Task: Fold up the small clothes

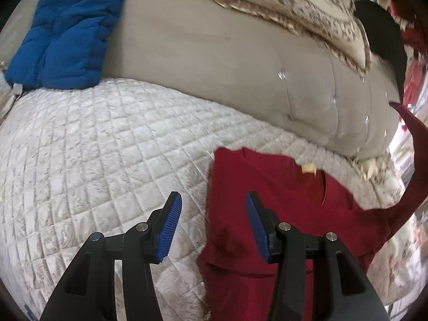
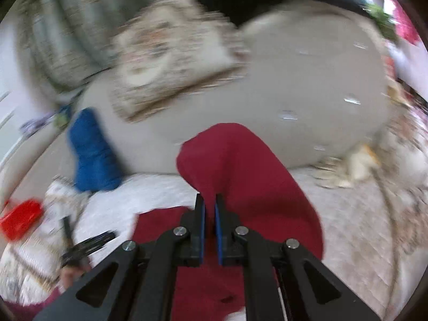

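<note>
Red shirt [image 1: 267,214] spread on the quilted bed cover [image 1: 93,147], collar toward 12 o'clock, one sleeve lifted at 3 o'clock. Right gripper [image 2: 210,200] clamped shut on that raised red fold, cloth draping toward 12 to 1 o'clock above the pads. Left gripper [image 1: 211,208] part-open and empty, poised over the shirt's 9 o'clock edge, nearer the flat portion.

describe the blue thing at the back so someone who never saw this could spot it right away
Start at the big beige sofa backrest that rises behind the white quilted cover. At its left end, opposite the patterned fringed cushion, a blue padded item leans where backrest meets cover. It is the only blue cloth there; the garment being folded, the red shirt, lies flat nearer the camera.
</note>
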The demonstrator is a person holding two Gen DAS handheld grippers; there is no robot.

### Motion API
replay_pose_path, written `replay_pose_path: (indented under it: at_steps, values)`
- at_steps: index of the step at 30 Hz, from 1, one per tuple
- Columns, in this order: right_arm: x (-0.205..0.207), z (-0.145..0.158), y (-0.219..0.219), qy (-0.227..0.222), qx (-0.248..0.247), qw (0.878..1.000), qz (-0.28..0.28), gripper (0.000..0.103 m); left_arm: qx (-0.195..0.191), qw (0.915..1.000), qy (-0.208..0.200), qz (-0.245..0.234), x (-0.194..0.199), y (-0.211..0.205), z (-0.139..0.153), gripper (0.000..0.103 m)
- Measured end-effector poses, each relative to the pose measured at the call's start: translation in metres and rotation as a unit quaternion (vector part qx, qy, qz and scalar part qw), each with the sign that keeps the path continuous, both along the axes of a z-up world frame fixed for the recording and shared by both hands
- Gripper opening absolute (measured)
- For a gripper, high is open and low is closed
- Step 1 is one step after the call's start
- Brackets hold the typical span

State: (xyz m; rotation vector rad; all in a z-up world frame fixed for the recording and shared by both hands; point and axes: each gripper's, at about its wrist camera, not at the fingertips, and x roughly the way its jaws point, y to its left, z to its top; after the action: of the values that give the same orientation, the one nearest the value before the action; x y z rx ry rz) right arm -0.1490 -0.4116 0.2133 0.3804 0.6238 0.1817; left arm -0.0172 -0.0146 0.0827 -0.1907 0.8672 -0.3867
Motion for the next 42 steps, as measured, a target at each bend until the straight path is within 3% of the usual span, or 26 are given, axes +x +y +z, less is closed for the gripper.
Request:
replay_pose_path:
  at_steps: [4, 7, 8, 11, 12, 13, 15, 18, 20, 22, 23, 26, 29, 31, 32, 35, 37, 38, 42]
  values:
    - [0.03, -0.021, 0.06, 0.021, -0.011, 0.997, 0.069, 0.006, -0.029, 0.9994, -0.01, 0.012, 0.002, 0.016, 0.008, 0.029]
    - [0.057, -0.068, 0.104, 0.059, -0.007, 0.993, 0.099, 0.007, -0.039, 0.999, -0.018, 0.014, 0.003, 0.02, 0.01, 0.038]
    - [0.067, -0.095, 0.124, 0.08, -0.032, 0.991, 0.104, 0.007, -0.04, 0.9989, -0.019, 0.012, 0.003, 0.019, 0.01, 0.039]
    - [0.079, -0.156, 0.157, 0.157, -0.076, 0.978, 0.113, 0.022, -0.033, 0.9993, -0.016, -0.003, 0.004, 0.012, 0.006, 0.039]
    - [0.079, -0.171, 0.161, 0.184, -0.08, 0.973, 0.118, 0.035, -0.03, 0.9994, -0.013, -0.009, 0.002, 0.008, 0.005, 0.039]
    - [0.074, -0.179, 0.161, 0.192, -0.081, 0.971, 0.12, 0.038, -0.027, 0.9994, -0.012, -0.016, 0.002, 0.005, 0.004, 0.039]
    - [0.051, -0.173, 0.152, 0.175, -0.089, 0.974, 0.115, 0.041, -0.019, 0.9994, -0.013, -0.025, 0.0, -0.002, 0.003, 0.039]
    - [0.018, -0.146, 0.123, 0.139, -0.097, 0.982, 0.081, 0.055, -0.006, 0.999, -0.015, -0.042, -0.004, -0.016, 0.001, 0.039]
    - [-0.012, -0.127, 0.092, 0.111, -0.118, 0.986, 0.026, 0.063, 0.014, 0.9983, -0.014, -0.054, -0.006, -0.028, -0.004, 0.039]
    - [-0.023, -0.121, 0.067, 0.114, -0.133, 0.984, -0.024, 0.067, 0.034, 0.9976, -0.01, -0.06, -0.008, -0.038, -0.011, 0.039]
    - [-0.032, -0.124, 0.049, 0.132, -0.137, 0.98, -0.061, 0.067, 0.042, 0.9971, -0.006, -0.064, -0.008, -0.043, -0.016, 0.039]
    - [-0.038, -0.142, 0.017, 0.166, -0.088, 0.976, -0.106, 0.067, 0.063, 0.9953, 0.008, -0.073, -0.007, -0.057, -0.029, 0.039]
    - [-0.034, -0.166, 0.006, 0.174, -0.037, 0.977, -0.118, 0.065, 0.086, 0.9933, 0.015, -0.075, -0.006, -0.066, -0.041, 0.039]
    - [-0.029, -0.177, 0.005, 0.18, -0.022, 0.977, -0.116, 0.047, 0.098, 0.9921, 0.019, -0.076, -0.007, -0.068, -0.047, 0.039]
    - [-0.027, -0.181, 0.008, 0.185, -0.023, 0.976, -0.114, 0.043, 0.1, 0.9918, 0.02, -0.077, -0.007, -0.068, -0.049, 0.039]
    - [-0.038, -0.174, 0.014, 0.169, -0.053, 0.977, -0.117, 0.045, 0.093, 0.9925, 0.022, -0.076, -0.007, -0.065, -0.048, 0.039]
    - [-0.047, -0.168, 0.023, 0.159, -0.093, 0.976, -0.116, 0.065, 0.091, 0.9928, 0.025, -0.074, -0.006, -0.064, -0.048, 0.039]
    - [-0.049, -0.167, 0.027, 0.157, -0.105, 0.976, -0.11, 0.068, 0.091, 0.9929, 0.028, -0.072, -0.005, -0.063, -0.05, 0.039]
    - [-0.033, -0.183, 0.049, 0.177, -0.16, 0.965, -0.11, 0.068, 0.094, 0.9926, 0.031, -0.07, -0.004, -0.067, -0.053, 0.039]
